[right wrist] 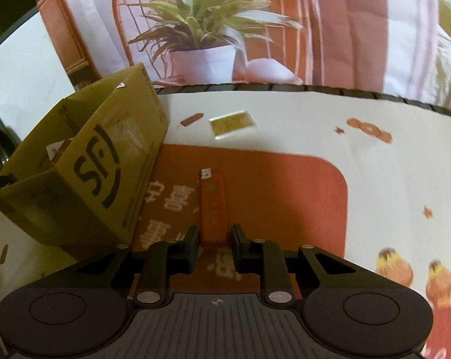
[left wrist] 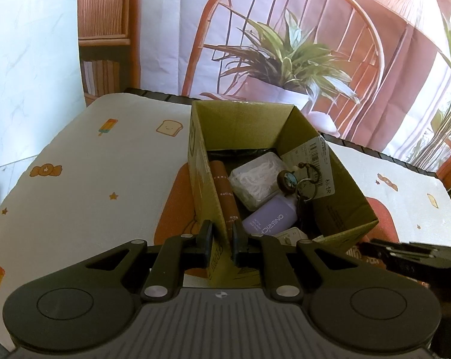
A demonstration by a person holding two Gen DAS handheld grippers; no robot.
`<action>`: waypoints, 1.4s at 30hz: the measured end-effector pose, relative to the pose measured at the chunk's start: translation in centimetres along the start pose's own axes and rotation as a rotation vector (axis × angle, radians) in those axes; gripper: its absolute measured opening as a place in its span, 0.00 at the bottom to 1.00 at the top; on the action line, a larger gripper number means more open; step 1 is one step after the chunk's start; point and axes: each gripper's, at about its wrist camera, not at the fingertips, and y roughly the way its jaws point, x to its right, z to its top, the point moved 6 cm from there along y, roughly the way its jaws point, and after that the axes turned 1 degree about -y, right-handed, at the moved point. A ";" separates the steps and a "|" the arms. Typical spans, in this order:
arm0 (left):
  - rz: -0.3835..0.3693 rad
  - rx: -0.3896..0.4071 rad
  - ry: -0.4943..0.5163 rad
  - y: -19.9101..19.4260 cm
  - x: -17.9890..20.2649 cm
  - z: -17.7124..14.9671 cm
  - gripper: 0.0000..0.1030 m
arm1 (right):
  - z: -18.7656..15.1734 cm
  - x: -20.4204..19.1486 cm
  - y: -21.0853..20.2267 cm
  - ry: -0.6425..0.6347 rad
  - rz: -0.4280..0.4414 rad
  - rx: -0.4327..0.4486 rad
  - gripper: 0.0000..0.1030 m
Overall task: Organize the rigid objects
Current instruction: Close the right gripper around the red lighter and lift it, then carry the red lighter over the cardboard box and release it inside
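An open cardboard box [left wrist: 246,119] stands on the table. It holds a brown tube [left wrist: 225,194], a clear case of white bits [left wrist: 255,179], a purple bottle [left wrist: 270,218] and a key ring [left wrist: 297,182]. My left gripper [left wrist: 224,239] is shut on the box's near wall. In the right wrist view the same box [right wrist: 99,161], with a black logo, is at the left. My right gripper [right wrist: 215,236] is shut on an orange lighter [right wrist: 213,200], which points forward with its metal top away from me, over the red patch of the tablecloth.
A small clear case with a gold inside [right wrist: 232,122] lies on the printed tablecloth [right wrist: 315,137] beyond the lighter. Behind the table's dark far edge [right wrist: 285,86] hangs a backdrop printed with a chair and a plant. White cloth stretches left of the box [left wrist: 90,179].
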 end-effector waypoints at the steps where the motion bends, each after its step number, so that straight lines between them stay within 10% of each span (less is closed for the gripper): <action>1: 0.001 0.000 0.001 0.0 0.0 0.0 0.13 | -0.2 -0.1 -0.2 -0.002 -0.005 -0.001 0.21; 27: -0.001 -0.001 0.000 0.0 0.0 0.0 0.13 | 1.3 -1.6 1.8 -0.074 -0.041 -0.001 0.20; 42: -0.004 -0.003 -0.001 0.0 -0.1 0.1 0.13 | 6.5 -3.2 -3.7 -0.013 0.025 0.220 0.20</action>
